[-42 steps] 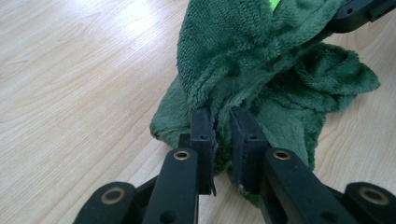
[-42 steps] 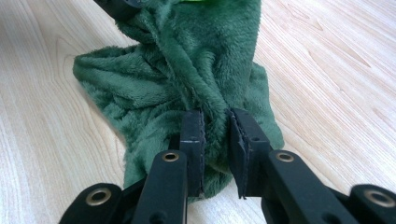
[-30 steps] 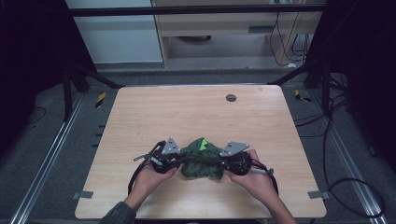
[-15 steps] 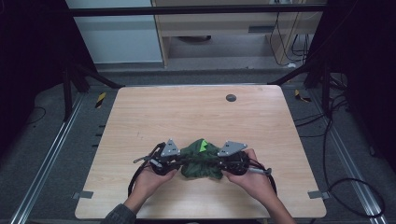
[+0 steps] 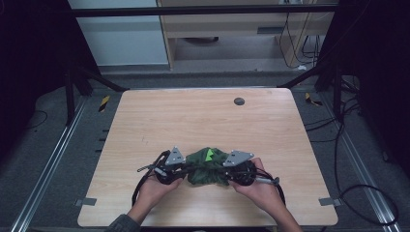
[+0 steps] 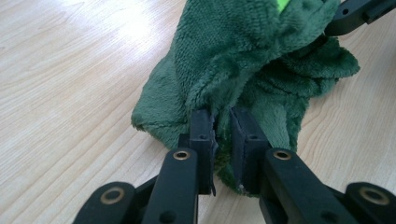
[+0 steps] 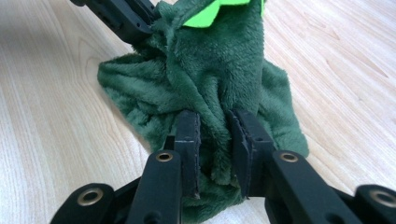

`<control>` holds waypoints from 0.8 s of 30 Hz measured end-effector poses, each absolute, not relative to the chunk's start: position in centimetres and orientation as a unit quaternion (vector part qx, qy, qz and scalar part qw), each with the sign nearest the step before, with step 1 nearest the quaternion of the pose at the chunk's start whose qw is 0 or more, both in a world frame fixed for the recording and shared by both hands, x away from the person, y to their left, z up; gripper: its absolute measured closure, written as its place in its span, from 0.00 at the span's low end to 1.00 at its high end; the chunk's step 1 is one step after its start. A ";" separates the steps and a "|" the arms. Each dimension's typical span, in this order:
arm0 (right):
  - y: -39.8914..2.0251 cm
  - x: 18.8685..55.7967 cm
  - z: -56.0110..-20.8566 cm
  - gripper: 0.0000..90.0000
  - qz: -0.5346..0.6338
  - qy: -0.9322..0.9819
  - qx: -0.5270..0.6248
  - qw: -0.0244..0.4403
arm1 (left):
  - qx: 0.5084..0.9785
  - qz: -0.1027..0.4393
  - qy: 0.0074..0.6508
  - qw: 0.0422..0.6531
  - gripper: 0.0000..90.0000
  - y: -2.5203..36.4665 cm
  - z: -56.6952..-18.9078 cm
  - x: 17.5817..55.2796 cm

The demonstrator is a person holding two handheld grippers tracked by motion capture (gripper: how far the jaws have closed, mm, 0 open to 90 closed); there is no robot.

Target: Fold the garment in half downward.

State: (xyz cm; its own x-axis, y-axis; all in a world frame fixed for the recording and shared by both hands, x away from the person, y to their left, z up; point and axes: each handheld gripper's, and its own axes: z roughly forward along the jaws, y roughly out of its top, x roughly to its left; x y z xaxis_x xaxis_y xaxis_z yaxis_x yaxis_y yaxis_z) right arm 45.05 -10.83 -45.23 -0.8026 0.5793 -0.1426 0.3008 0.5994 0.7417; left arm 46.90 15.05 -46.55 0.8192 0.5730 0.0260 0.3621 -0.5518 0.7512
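A dark green plush cloth (image 5: 207, 166) with a bright green patch (image 5: 209, 154) lies bunched on the wooden table (image 5: 203, 121) near its front edge. My left gripper (image 5: 181, 169) holds the cloth's left side, jaws pinched on a fold of the cloth (image 6: 243, 70), left gripper (image 6: 223, 135). My right gripper (image 5: 231, 171) grips the cloth's right side, its jaws closed on thick pile of the cloth (image 7: 210, 70), right gripper (image 7: 213, 140). The two grippers face each other with the cloth bunched between them. In each gripper view the other gripper's black jaw shows at the top.
A small dark round disc (image 5: 239, 101) sits near the table's far edge. Black cables (image 5: 140, 186) trail from both grippers toward the front edge. Metal rails and floor cables flank the table on both sides.
Both grippers and the cloth have stayed almost in place; the hands drew very slightly toward the front edge, still holding the cloth.
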 end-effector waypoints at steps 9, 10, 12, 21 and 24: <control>-10.8 44.7 -45.8 0.87 0.373 0.875 0.248 0.184 | 0.870 0.136 0.270 0.389 0.86 14.9 -46.9 46.7; -10.8 44.7 -45.9 0.88 0.373 0.875 0.248 0.184 | 0.871 0.135 0.269 0.389 0.86 14.9 -47.0 46.7; -10.8 44.8 -45.9 0.90 0.373 0.875 0.250 0.184 | 0.871 0.135 0.269 0.389 0.86 14.9 -47.0 46.7; -10.9 44.5 -45.7 0.95 0.379 0.873 0.244 0.184 | 0.870 0.134 0.271 0.390 0.85 14.8 -47.3 46.7; -11.1 44.2 -45.6 0.95 0.380 0.874 0.242 0.184 | 0.869 0.134 0.272 0.390 0.85 14.8 -47.4 46.7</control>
